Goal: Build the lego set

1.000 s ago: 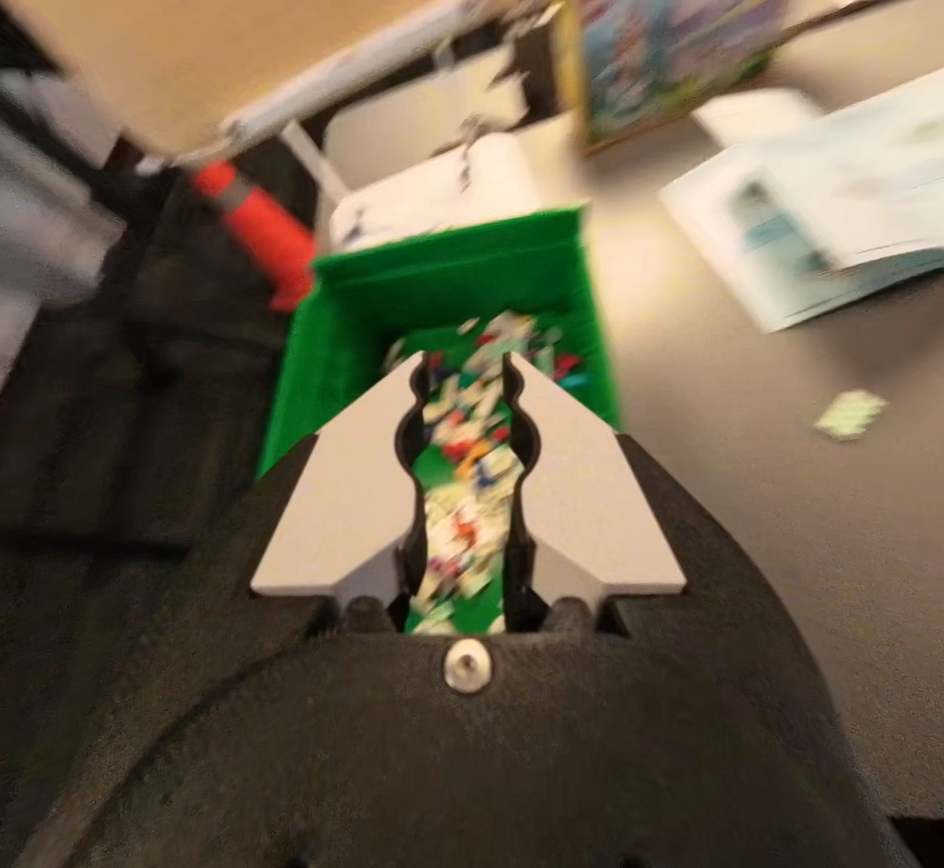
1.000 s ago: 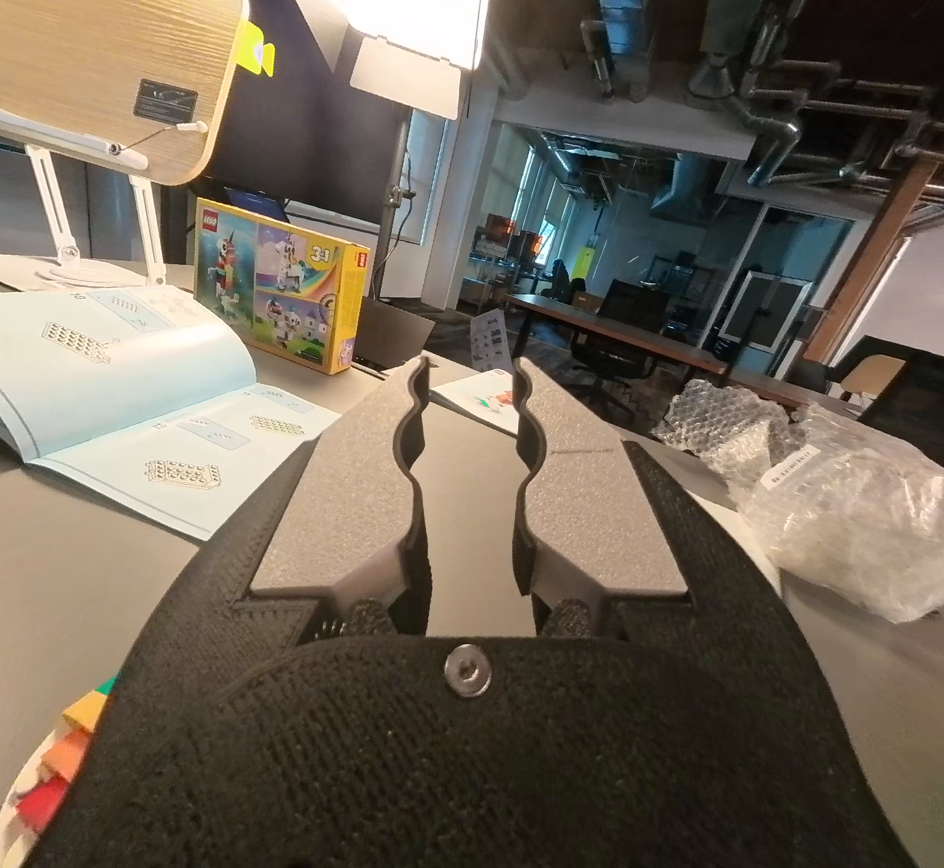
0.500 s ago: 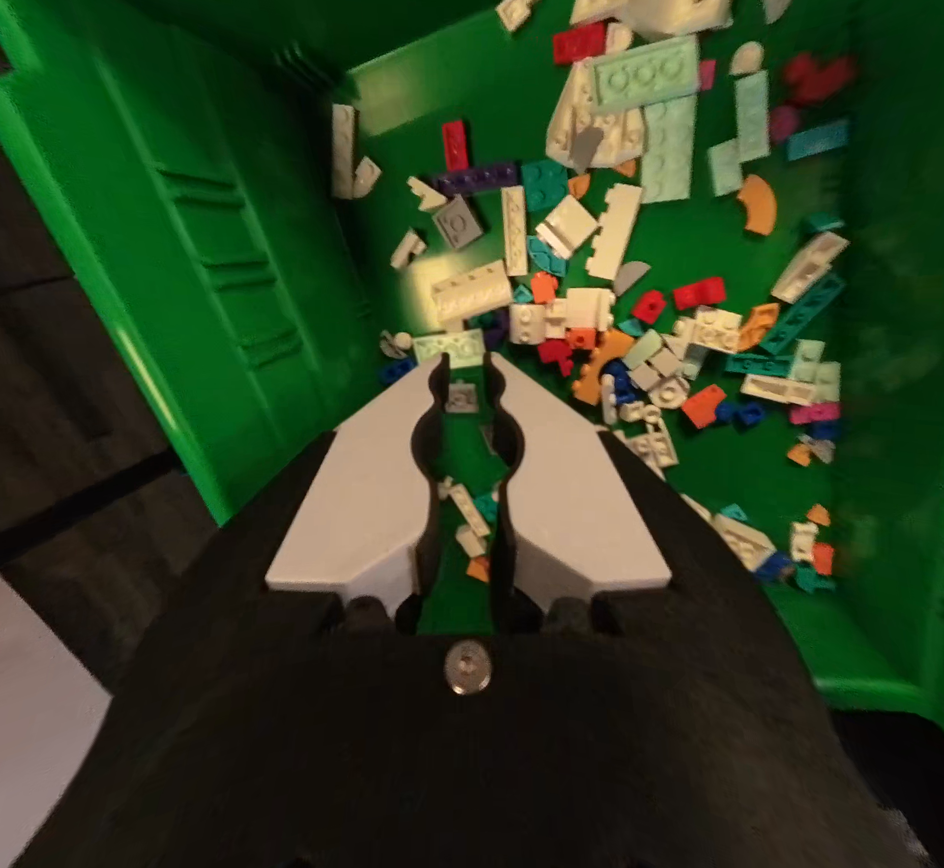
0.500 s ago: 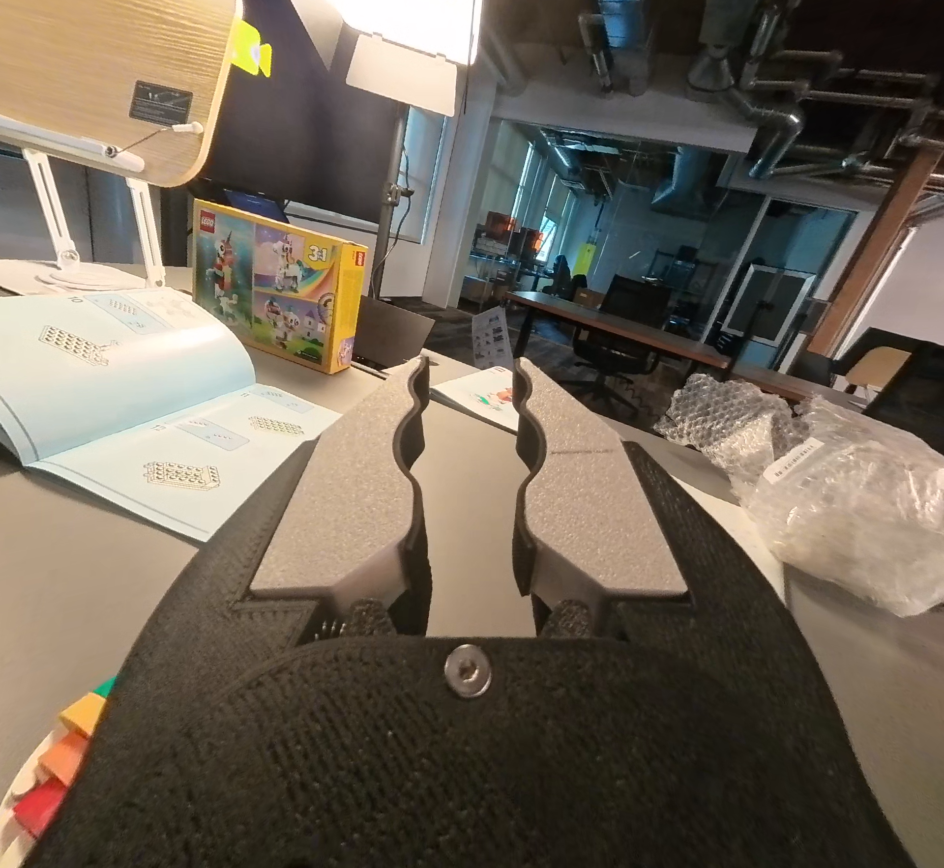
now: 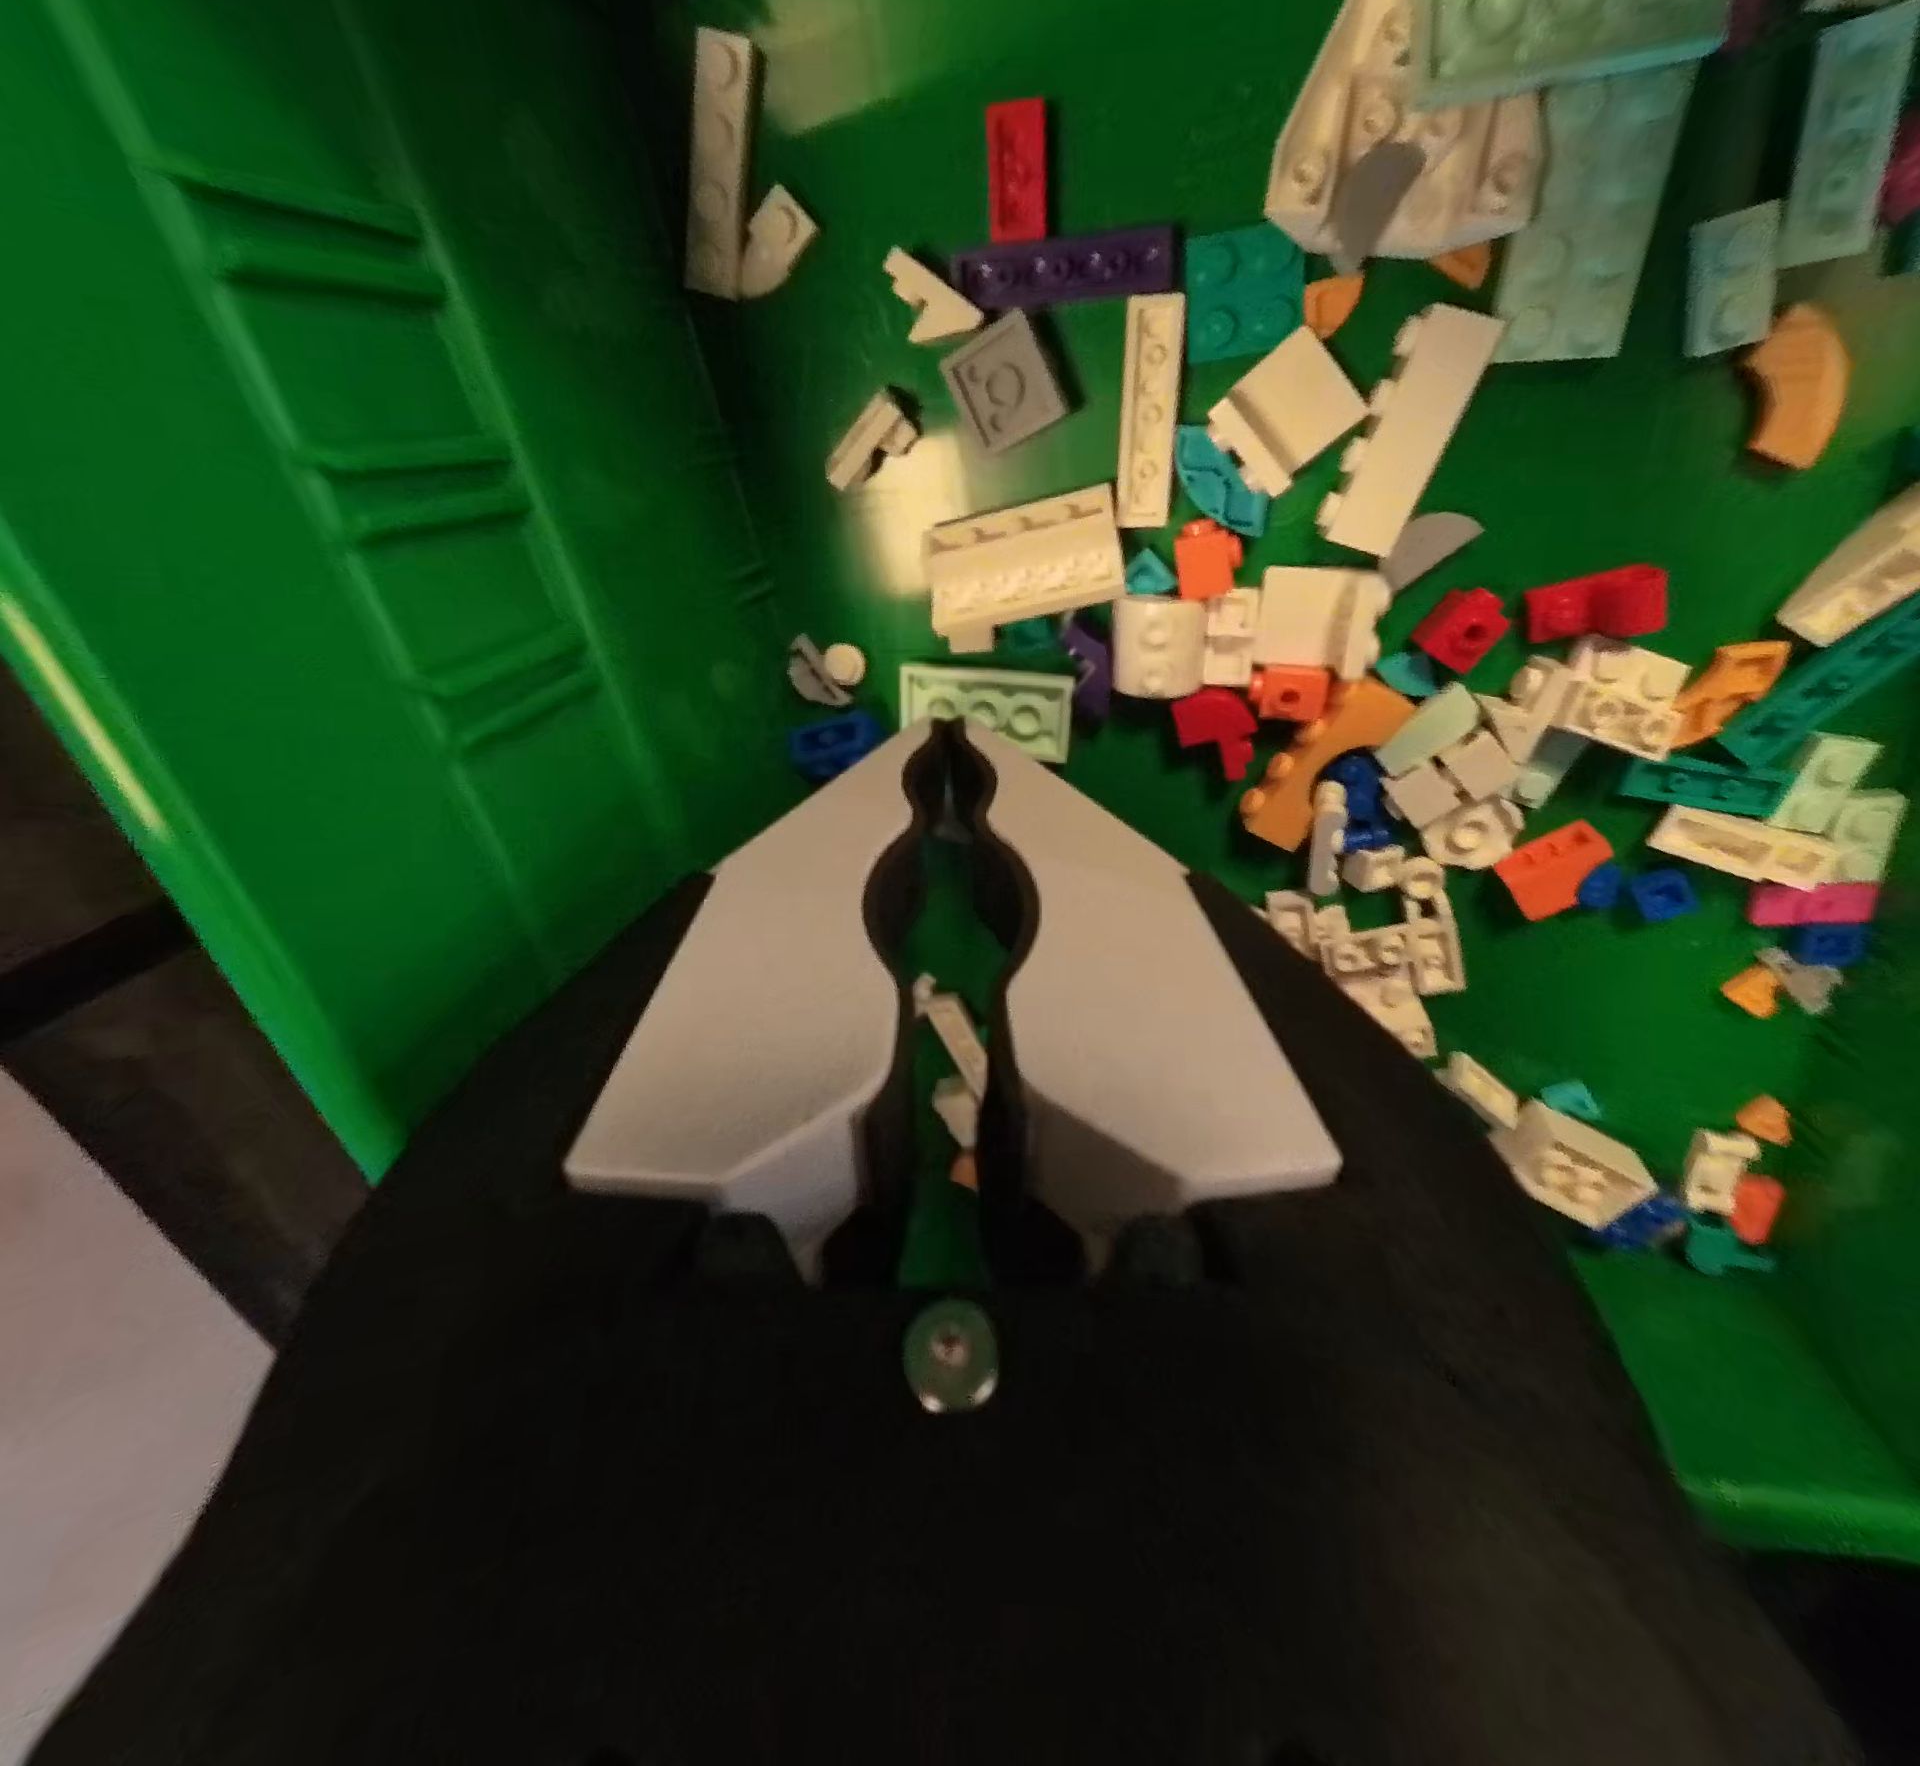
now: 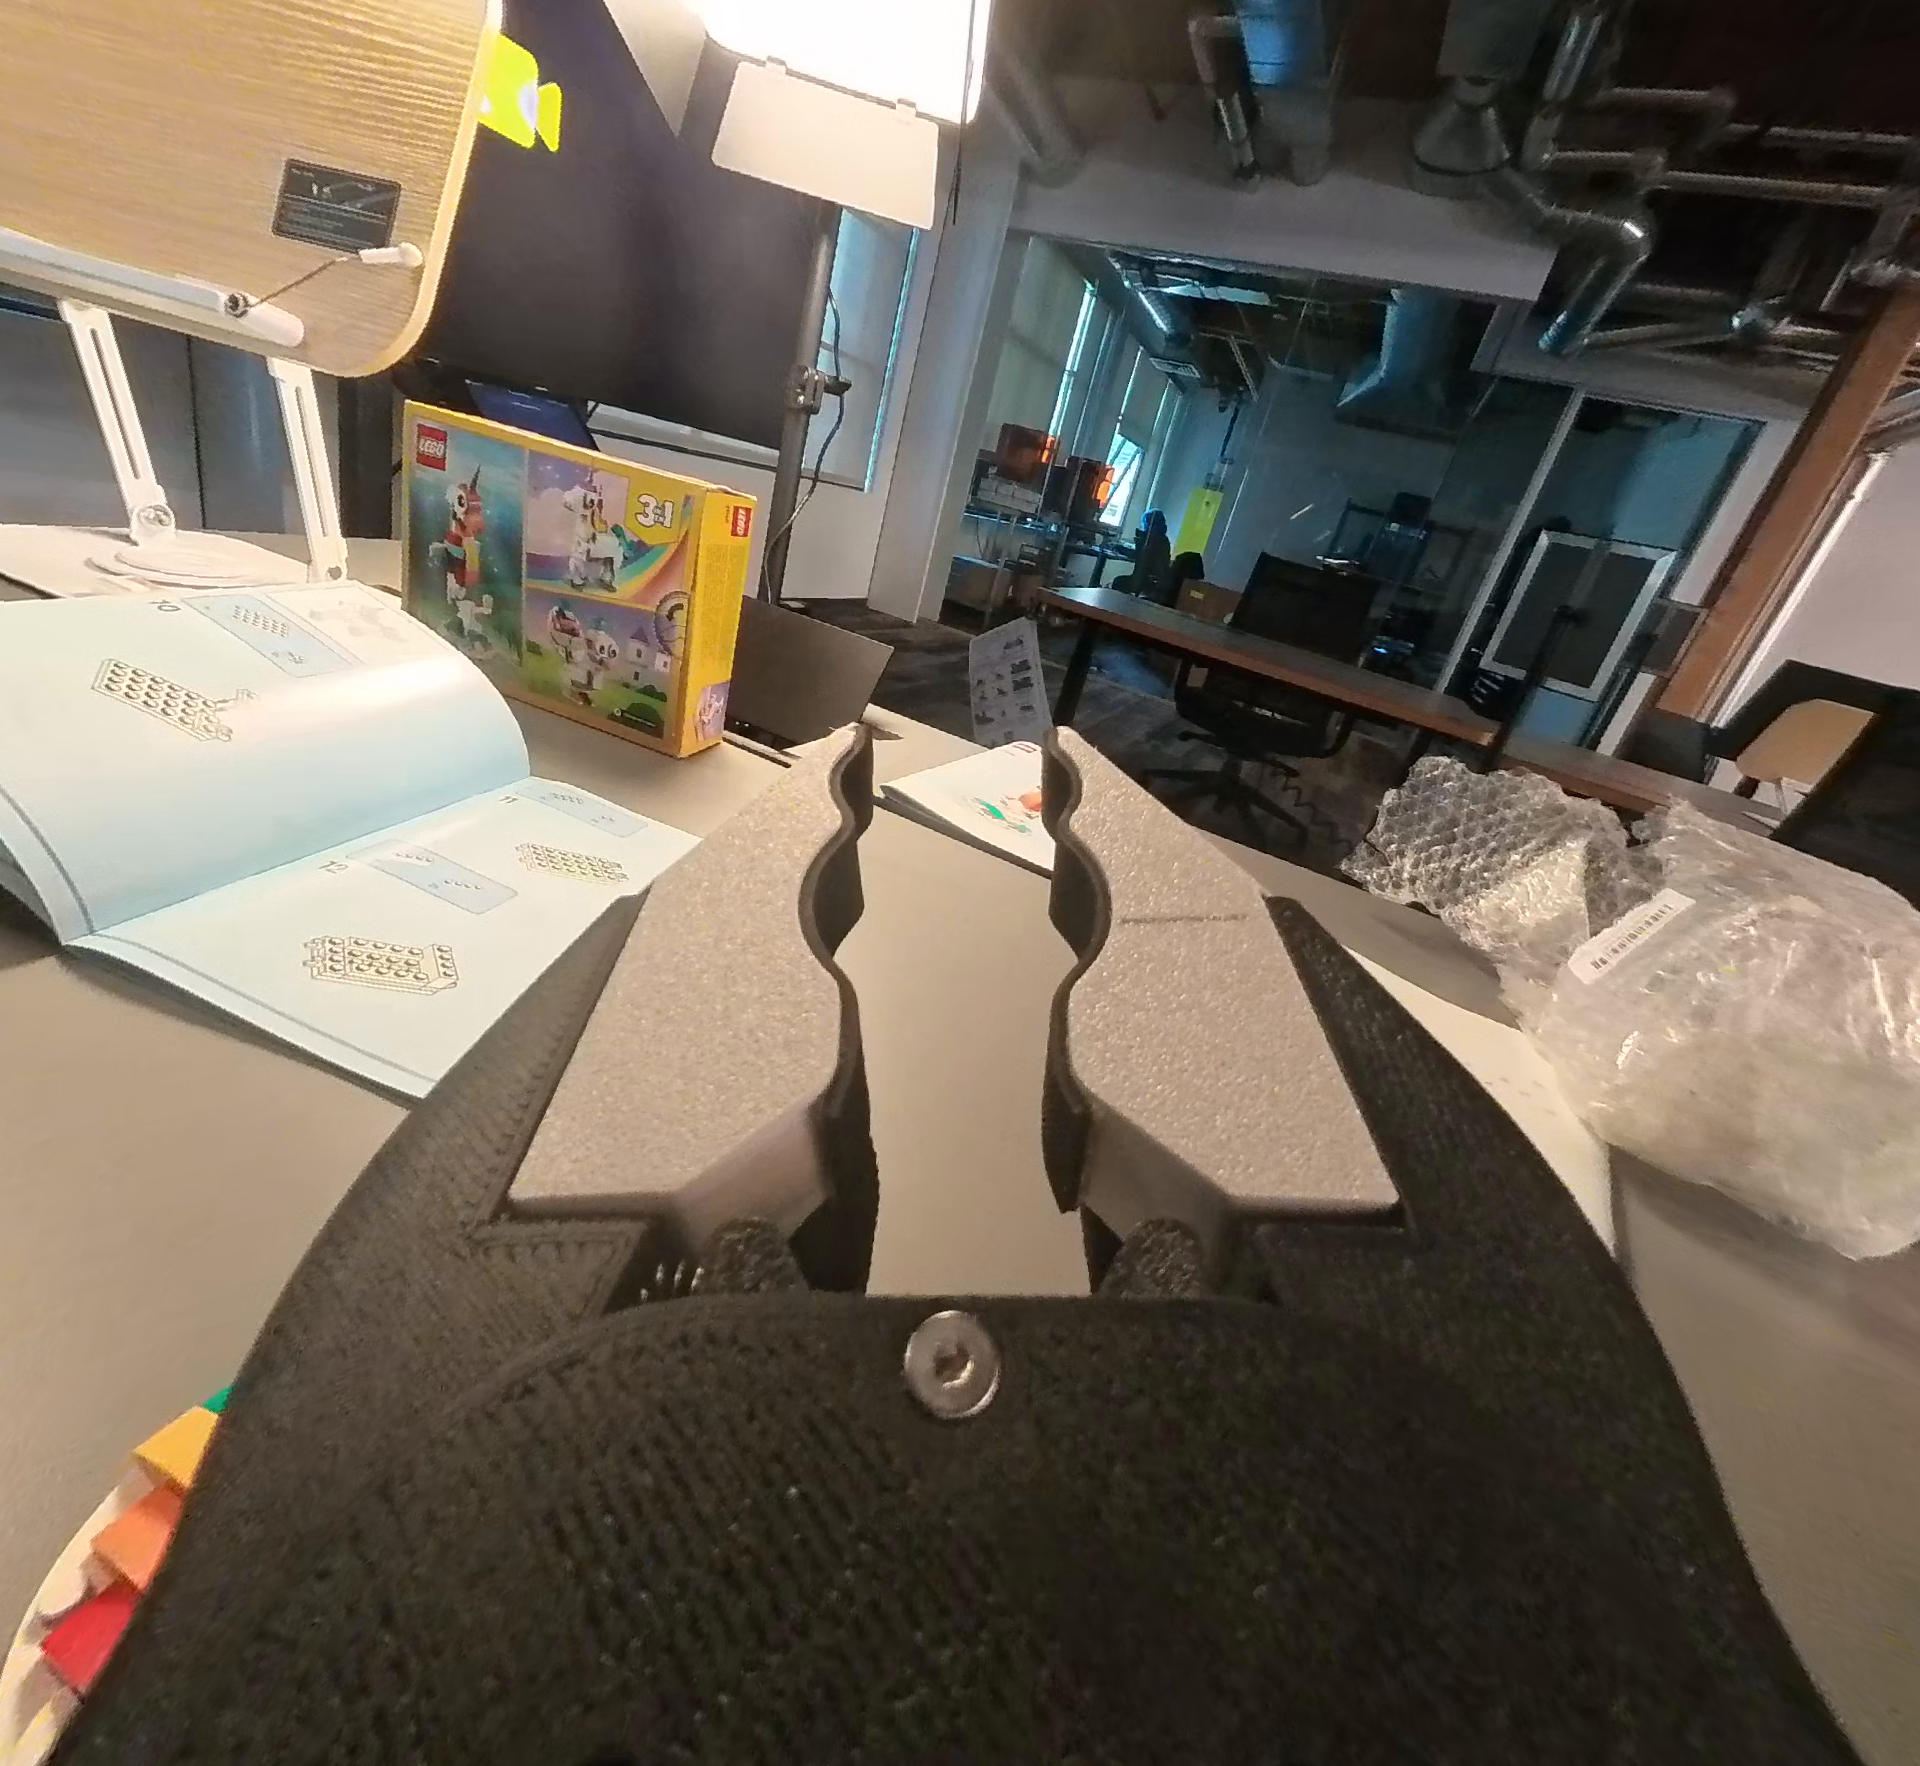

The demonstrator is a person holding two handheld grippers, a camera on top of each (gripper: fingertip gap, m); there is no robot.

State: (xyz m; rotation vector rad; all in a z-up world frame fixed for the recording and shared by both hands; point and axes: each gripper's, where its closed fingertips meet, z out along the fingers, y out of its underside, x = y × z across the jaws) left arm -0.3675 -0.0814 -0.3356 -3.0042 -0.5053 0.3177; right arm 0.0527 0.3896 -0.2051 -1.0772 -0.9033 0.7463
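While the left gripper (image 5: 948, 740) reaches down into the green bin (image 5: 343, 490), its pale fingers are drawn together until the tips nearly meet, and a small dark sliver sits in the narrow slot just behind them. Whether that is a gripped piece or only shadow, I cannot tell. The tips sit just in front of a mint green plate (image 5: 985, 710), with a blue brick (image 5: 831, 746) beside them, so the aim seems to be one small part at the near edge of the loose Lego pieces (image 5: 1340, 677) scattered over the bin floor.

Out on the grey table (image 6: 156, 1197), the right gripper (image 6: 954, 752) waits released and empty, its fingers well apart. It faces the open instruction booklet (image 6: 312, 843) and the yellow Lego box (image 6: 582, 594), probably parked so the steps stay readable. Bubble wrap (image 6: 1714, 1020) lies to its right.

Compared with half a second ago, the left jaws have narrowed from a clear gap to almost none, and the pieces look larger, so the gripper has moved closer. A second ago it was above the bin. The right gripper has barely shifted.
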